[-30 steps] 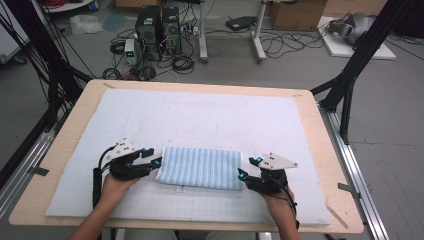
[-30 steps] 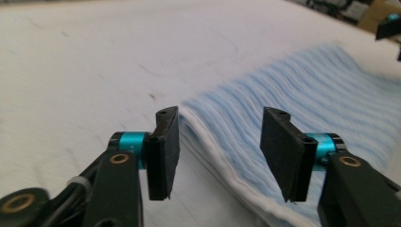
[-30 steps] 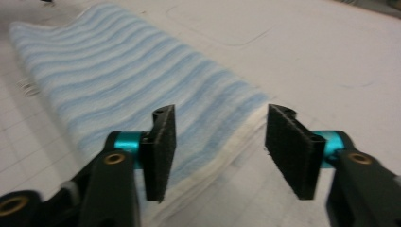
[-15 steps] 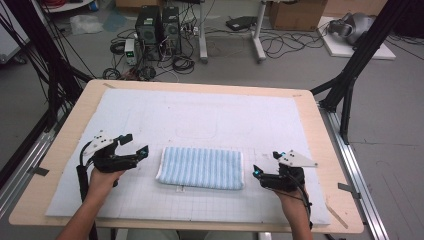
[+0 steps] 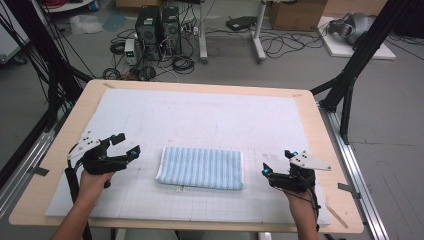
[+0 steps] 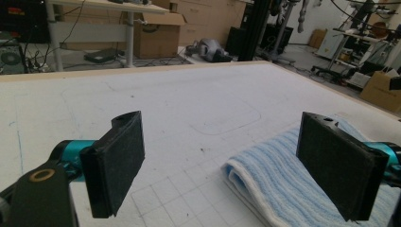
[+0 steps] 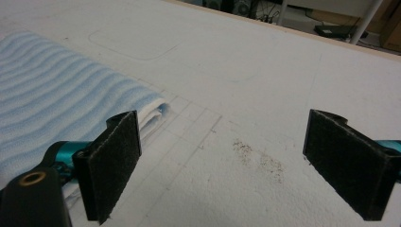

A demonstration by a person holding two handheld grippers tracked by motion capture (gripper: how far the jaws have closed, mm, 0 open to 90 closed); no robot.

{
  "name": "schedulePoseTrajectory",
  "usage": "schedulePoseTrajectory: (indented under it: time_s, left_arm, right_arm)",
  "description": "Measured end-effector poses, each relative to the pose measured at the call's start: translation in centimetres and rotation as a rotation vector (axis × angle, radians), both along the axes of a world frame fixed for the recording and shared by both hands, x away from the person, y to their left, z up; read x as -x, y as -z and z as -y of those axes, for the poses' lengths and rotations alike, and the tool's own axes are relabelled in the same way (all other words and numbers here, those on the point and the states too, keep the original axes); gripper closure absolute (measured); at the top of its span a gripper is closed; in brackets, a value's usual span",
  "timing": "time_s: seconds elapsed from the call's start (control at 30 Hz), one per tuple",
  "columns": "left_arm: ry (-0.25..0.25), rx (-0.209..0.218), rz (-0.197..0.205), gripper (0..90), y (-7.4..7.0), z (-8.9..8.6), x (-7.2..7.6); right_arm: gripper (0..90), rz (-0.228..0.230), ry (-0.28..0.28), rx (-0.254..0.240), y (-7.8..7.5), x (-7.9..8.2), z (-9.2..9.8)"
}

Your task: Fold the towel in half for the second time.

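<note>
A folded blue-and-white striped towel (image 5: 201, 167) lies flat on the white mat (image 5: 210, 115), near its front middle. My left gripper (image 5: 127, 145) hovers to the left of the towel, clear of its edge. Its jaws have just been opening and stand wide with nothing between them. In the left gripper view the towel's end (image 6: 283, 189) lies beyond the right pad (image 6: 340, 170). My right gripper (image 5: 277, 162) is off the towel's right end, its jaws also just opened and empty. The right gripper view has the towel (image 7: 56, 104) behind the left pad (image 7: 116, 161).
The mat covers most of the wooden table (image 5: 320, 145). Dark specks (image 7: 257, 158) dot the mat by the right gripper. Black frame legs (image 5: 350, 85), computers (image 5: 157, 25) and cables stand on the floor beyond the far edge.
Both grippers were at the towel's two ends, then opened and drew outward, left one to the left and right one to the right. The towel stays folded where it was.
</note>
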State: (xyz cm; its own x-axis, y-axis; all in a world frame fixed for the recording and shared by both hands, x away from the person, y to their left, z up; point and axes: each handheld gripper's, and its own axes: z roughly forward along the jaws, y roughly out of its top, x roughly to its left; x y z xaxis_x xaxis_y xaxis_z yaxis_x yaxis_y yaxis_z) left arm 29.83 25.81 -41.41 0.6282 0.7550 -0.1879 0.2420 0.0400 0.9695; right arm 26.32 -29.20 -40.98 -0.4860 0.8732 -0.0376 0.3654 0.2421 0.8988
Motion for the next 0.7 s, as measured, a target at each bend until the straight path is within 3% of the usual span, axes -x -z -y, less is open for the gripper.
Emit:
schedulePoseTrajectory:
  time_s: [0.7]
  left_arm:
    - [0.009,-0.022,-0.007,17.7,0.16,0.23,-0.04]
  right_arm:
    - [11.4,-0.004,0.007,0.004,0.17,-0.03,-0.12]
